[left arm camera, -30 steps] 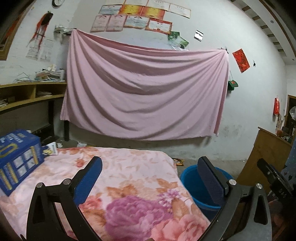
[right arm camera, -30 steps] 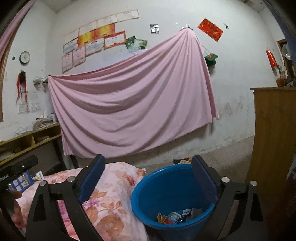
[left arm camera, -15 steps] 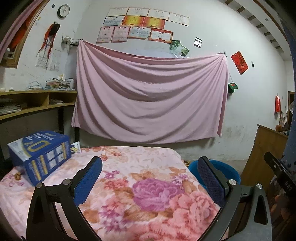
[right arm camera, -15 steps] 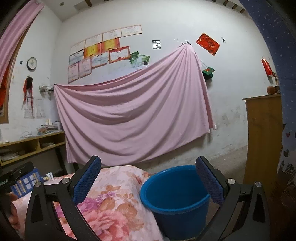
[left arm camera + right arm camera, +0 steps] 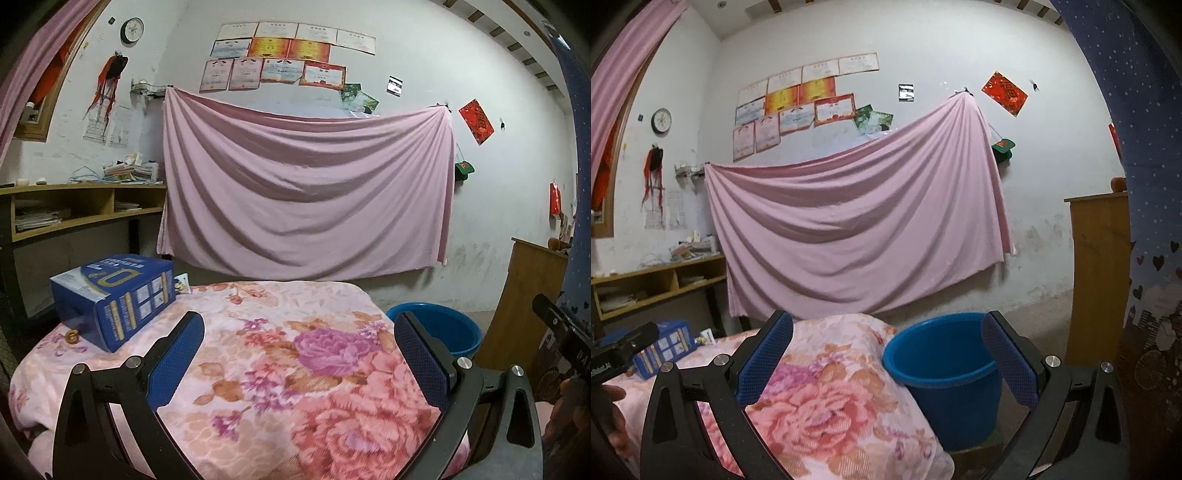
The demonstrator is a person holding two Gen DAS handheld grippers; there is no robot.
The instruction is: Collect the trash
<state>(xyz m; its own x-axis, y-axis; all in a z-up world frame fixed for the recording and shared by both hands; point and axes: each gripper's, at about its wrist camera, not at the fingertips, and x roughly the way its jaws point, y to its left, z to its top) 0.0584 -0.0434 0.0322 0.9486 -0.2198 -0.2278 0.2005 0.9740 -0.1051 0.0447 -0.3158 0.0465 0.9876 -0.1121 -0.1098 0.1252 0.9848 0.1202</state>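
Both my left tool (image 5: 297, 354) and right tool (image 5: 886, 354) gape wide, empty. I aim left at the small wrapper (image 5: 181, 285) beside the blue box (image 5: 112, 299), mid-left frame; the bucket (image 5: 942, 373) waits lower right.

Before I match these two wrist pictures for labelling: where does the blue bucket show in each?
Left wrist: blue bucket at lower right, past the floral blanket, partly behind the right finger.
Right wrist: blue bucket low and centre-right, between the fingers, beside the floral blanket.
Shared landmark: pink sheet hung on the wall.
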